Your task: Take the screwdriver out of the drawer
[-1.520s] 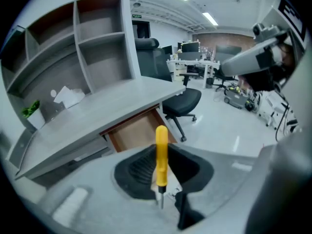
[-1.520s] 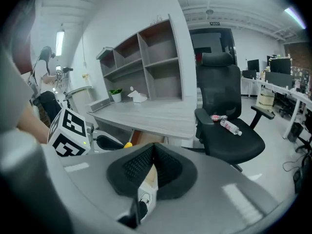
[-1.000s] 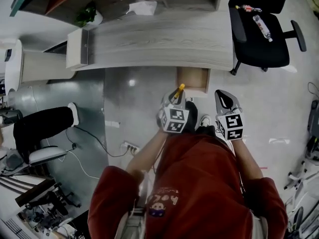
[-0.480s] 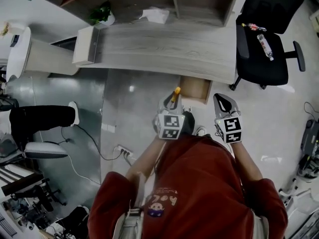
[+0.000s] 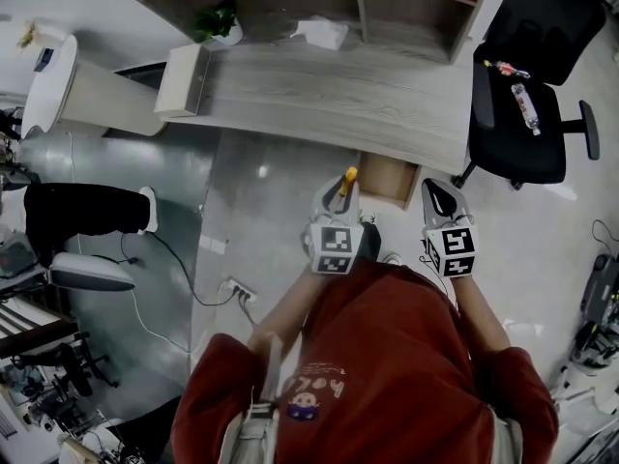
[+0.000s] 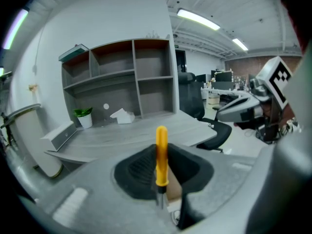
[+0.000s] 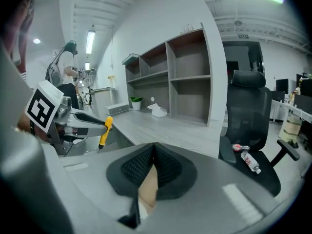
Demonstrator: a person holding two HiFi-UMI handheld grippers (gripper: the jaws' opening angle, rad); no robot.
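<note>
Screwdriver clamped upright in left claw.

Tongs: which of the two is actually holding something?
The left tongs: a yellow-handled screwdriver is clamped between its jaws. The right tongs are shut together with nothing between them.

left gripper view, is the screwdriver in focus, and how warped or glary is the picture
Left gripper view: the screwdriver is fairly sharp, the near foreground soft. Fisheye bows the shelf and blackens the corners, and the ceiling light blows out white. Head view: even light, with one small glare spot on the floor.
</note>
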